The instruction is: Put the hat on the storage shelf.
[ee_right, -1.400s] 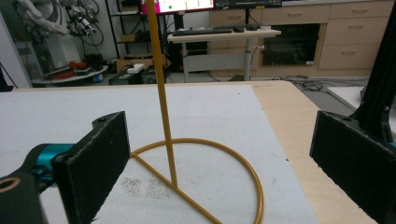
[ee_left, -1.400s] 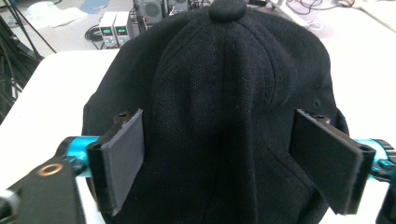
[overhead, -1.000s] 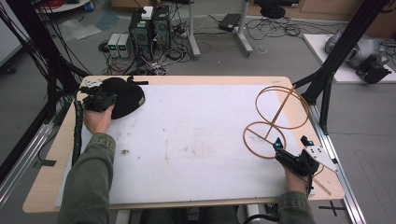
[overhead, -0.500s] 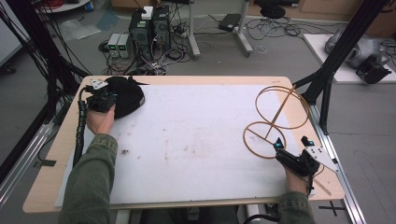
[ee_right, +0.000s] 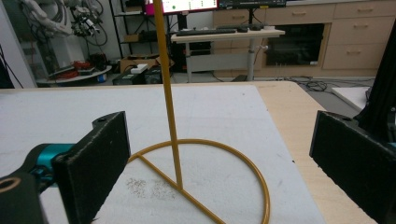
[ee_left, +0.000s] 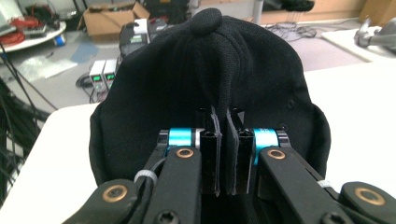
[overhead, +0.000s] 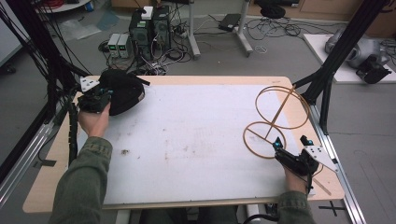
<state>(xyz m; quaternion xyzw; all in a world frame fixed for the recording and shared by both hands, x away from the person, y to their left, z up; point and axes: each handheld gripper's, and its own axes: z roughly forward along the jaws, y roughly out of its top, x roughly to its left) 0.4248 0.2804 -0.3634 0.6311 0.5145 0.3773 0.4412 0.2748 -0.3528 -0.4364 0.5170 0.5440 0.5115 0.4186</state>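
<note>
at the upper left of the high view the left gripper [overhead: 95, 99] has its jaws pinched together on a fold of the black cap [overhead: 122, 91], which sits at the far left corner of the white mat [overhead: 187, 140]. in the left gripper view the cap [ee_left: 210, 79] bulges above the closed jaws. at the lower right the right gripper [overhead: 290, 145] has its jaws spread wide and holds nothing, just beside the base ring of the yellow wire stand [overhead: 275, 120], whose upright rod [ee_right: 167, 93] rises between the jaws.
</note>
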